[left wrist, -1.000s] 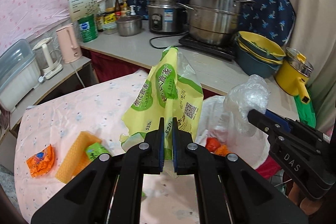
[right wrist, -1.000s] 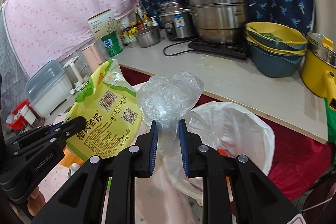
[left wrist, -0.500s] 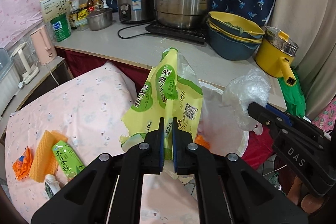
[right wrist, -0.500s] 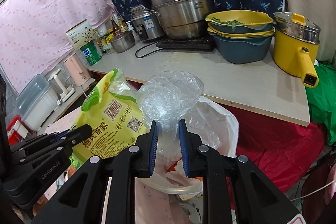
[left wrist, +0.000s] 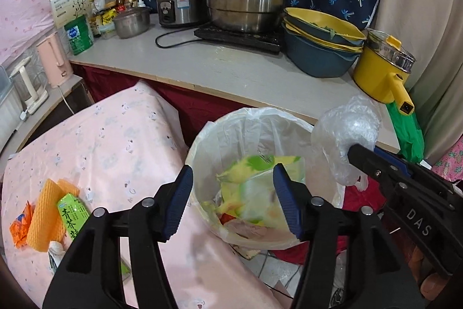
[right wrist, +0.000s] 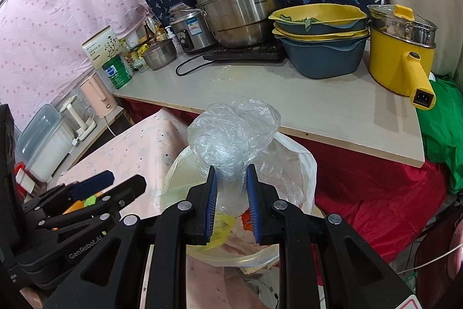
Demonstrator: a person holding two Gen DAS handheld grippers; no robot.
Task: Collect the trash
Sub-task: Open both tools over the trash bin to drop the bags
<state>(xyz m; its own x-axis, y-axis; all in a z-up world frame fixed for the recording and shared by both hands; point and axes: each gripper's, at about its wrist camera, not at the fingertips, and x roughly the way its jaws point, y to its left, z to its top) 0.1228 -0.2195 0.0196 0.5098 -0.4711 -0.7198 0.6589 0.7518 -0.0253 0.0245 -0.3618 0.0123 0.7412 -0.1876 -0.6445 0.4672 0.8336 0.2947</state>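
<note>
On the pink flowered cloth of the bench [left wrist: 95,141], at the left, some trash lies in a small heap: an orange crinkled wrapper [left wrist: 19,225], a yellow-orange waffle-textured sponge sheet [left wrist: 46,210] and a green tea carton with white characters [left wrist: 72,217], touching one another. To the right of the bench edge stands the round bin lined with a white plastic bag [left wrist: 220,132]. Inside it lies the yellow and green printed snack bag [left wrist: 254,193], blurred, on top of other scraps.

The left tongs [left wrist: 231,201] stand above the bin with the blue pads spread wide apart; nothing is between them, and the jaws have just been opening. Half a second before, these pads pinched that yellow and green bag upright; now it is in the bin.

Further right, the right tongs [right wrist: 230,204] are pressed on the neck of a crumpled clear plastic bag [right wrist: 231,132], which bulges above the pads, over the bin's right rim. This grip is as it was before. Both hands have come closer to the bin than a second ago.
</note>
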